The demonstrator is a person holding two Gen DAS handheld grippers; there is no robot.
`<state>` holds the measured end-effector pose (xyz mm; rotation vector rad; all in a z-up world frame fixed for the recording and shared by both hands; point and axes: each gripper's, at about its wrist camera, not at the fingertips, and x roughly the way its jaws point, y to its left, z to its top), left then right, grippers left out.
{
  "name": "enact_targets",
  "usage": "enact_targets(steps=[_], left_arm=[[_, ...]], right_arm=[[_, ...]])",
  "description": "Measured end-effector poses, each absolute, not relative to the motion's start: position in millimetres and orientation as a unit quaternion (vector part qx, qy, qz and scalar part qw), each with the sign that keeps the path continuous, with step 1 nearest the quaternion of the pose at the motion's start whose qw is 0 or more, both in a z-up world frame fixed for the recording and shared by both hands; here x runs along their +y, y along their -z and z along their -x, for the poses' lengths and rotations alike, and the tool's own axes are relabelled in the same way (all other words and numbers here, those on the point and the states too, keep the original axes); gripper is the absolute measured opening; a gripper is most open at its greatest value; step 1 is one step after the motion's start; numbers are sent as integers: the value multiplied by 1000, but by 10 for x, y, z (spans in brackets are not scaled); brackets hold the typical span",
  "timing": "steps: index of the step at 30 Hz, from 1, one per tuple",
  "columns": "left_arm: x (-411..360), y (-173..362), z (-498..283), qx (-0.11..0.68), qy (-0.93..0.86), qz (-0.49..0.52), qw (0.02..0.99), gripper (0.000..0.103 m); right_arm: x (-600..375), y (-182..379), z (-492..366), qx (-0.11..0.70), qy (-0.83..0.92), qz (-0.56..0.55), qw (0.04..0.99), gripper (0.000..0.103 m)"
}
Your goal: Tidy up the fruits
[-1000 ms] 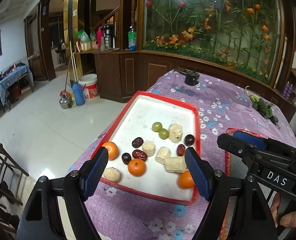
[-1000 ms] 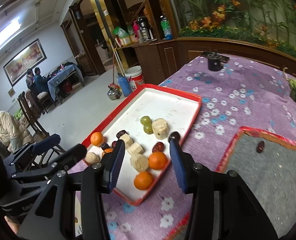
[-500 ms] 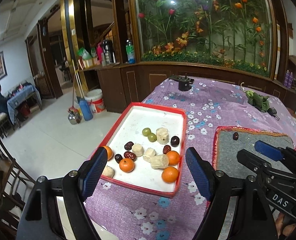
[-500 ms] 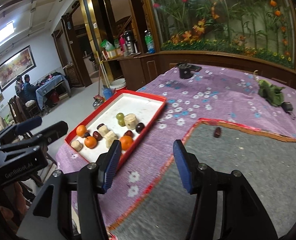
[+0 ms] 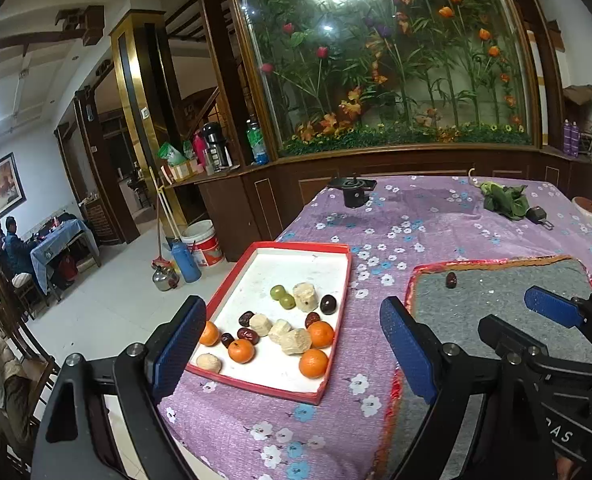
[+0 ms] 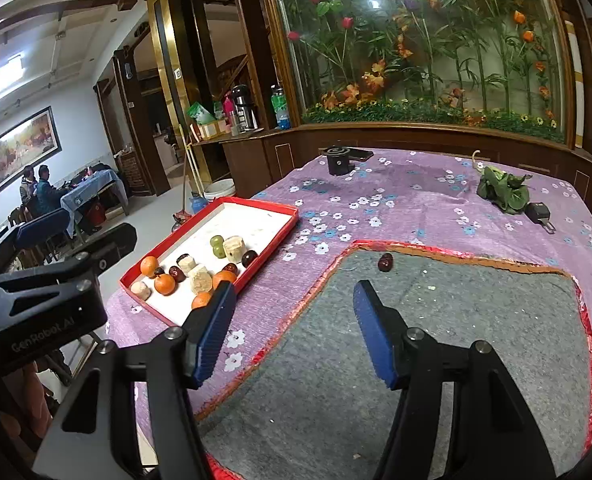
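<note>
Fruits lay grouped at the near end of a red-rimmed white tray [image 5: 338, 276] on a purple floral tablecloth [image 5: 416, 220]: oranges [image 5: 314, 363], green grapes [image 5: 278, 292], dark dates [image 5: 248, 335] and pale cut pieces [image 5: 305, 297]. One lone date [image 6: 385, 262] sat apart on the grey mat [image 6: 476, 320] beside the tray. Beyond stood a black round mount [image 6: 338, 160], a green leafy bundle [image 6: 500, 188] and a small black buckle-like object [image 6: 538, 212]. The left gripper [image 5: 291, 344] hovered with jaws spread wide and empty before the tray; the right gripper [image 6: 291, 332] was likewise parted and empty over the mat's edge. Readable markings were "GenRobot.AI" on the left tool, seen from the right wrist view, and a partial "AS" on the right tool. The left finger pad [image 5: 179, 340] overlapped the tray's corner.
</note>
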<state>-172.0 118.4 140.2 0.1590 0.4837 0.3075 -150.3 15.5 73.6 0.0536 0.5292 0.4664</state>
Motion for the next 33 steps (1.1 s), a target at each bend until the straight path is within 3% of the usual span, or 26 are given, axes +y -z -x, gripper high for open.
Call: enact_targets(steps=[6, 11, 13, 15, 26, 33], left_arm=[[1109, -1487, 1835, 204, -163, -73, 963, 89], [1096, -1594, 2064, 123, -227, -65, 964, 91], [1098, -1619, 2179, 85, -263, -57, 959, 103], [1122, -1614, 2251, 65, -280, -45, 957, 103], [1433, -1443, 1891, 205, -215, 21, 955, 103], [1478, -1302, 1815, 238, -210, 22, 948, 103]], right_arm=[[65, -721, 1522, 253, -228, -27, 940, 64], [60, -723, 1537, 251, -233, -27, 939, 64], [76, -728, 1550, 249, -238, -25, 938, 64], [109, -723, 1566, 250, -243, -23, 937, 64], [334, -612, 1578, 269, -256, -2, 928, 65], [476, -545, 1560, 281, -256, 16, 925, 69]])
